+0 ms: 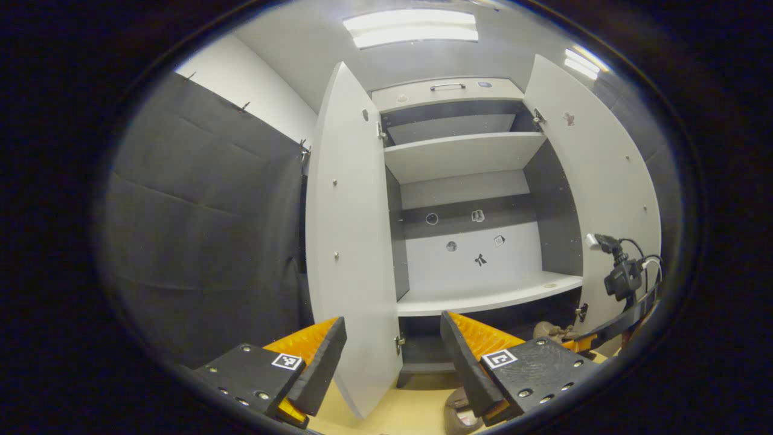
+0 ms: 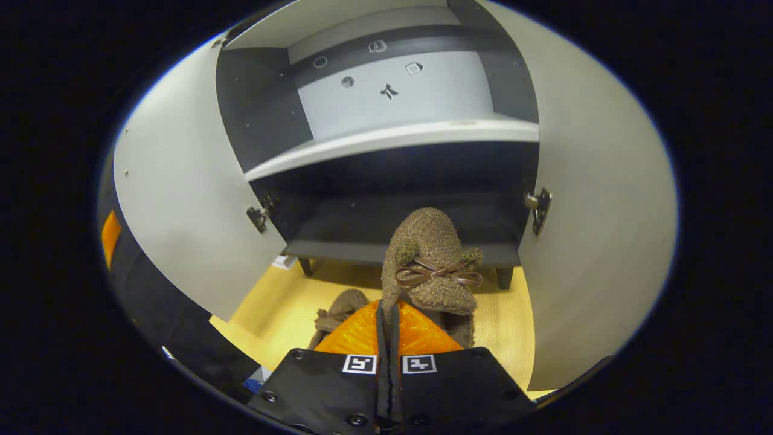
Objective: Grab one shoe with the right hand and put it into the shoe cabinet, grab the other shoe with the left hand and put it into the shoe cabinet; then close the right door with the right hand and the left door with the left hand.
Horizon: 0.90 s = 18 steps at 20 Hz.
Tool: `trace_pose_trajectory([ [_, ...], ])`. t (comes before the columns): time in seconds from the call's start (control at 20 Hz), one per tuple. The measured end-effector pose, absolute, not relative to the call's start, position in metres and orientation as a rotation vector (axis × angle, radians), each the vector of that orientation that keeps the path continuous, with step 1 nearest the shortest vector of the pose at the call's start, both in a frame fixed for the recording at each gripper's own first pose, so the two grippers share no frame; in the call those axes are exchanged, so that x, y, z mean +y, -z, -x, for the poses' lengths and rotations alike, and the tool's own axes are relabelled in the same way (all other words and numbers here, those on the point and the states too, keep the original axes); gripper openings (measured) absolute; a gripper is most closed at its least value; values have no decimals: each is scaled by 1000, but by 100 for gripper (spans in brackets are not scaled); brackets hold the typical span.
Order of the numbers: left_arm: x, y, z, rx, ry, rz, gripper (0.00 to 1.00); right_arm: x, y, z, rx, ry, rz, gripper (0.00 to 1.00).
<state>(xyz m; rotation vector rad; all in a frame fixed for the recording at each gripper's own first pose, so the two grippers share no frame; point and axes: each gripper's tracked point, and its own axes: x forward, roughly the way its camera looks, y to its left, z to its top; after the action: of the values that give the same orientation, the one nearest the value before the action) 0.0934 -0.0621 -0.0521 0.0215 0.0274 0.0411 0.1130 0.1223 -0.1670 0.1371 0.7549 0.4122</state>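
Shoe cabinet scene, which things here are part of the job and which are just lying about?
Part of the job:
shoe held by the right gripper: brown shoe with a bow
second brown shoe on the floor
shoe cabinet, left door, right door
left gripper, open

Just lying about:
stickers on the cabinet's back panel
black cloth wall

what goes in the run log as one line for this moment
right tongs: shut on brown shoe, before bottom shelf | left tongs: open, empty | second shoe: on floor | cabinet doors: open
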Motion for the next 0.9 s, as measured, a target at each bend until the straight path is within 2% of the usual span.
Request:
trace_pose_trajectory([
  [0.3, -76, 59, -101, 31, 19, -4, 99, 132, 86, -145, 588, -446, -146, 1],
  [0.55, -88, 82, -114, 62, 66, 21, 99, 134, 45, -196, 482, -408, -137, 0],
  [0.6, -89, 87, -116, 66, 74, 23, 91, 134, 39, -208, 469, -395, -129, 2],
  [0.7, -91, 96, -119, 77, 87, 24, 91, 134, 27, -233, 439, -369, -111, 1],
  [0.75, -91, 99, -120, 83, 92, 27, 99, 134, 20, -244, 426, -357, -102, 1],
  [0.85, -93, 108, -122, 98, 103, 40, 99, 137, 8, -268, 408, -340, -79, 5],
  [0.9, -94, 111, -123, 106, 111, 50, 91, 138, 6, -280, 398, -332, -62, 1],
])
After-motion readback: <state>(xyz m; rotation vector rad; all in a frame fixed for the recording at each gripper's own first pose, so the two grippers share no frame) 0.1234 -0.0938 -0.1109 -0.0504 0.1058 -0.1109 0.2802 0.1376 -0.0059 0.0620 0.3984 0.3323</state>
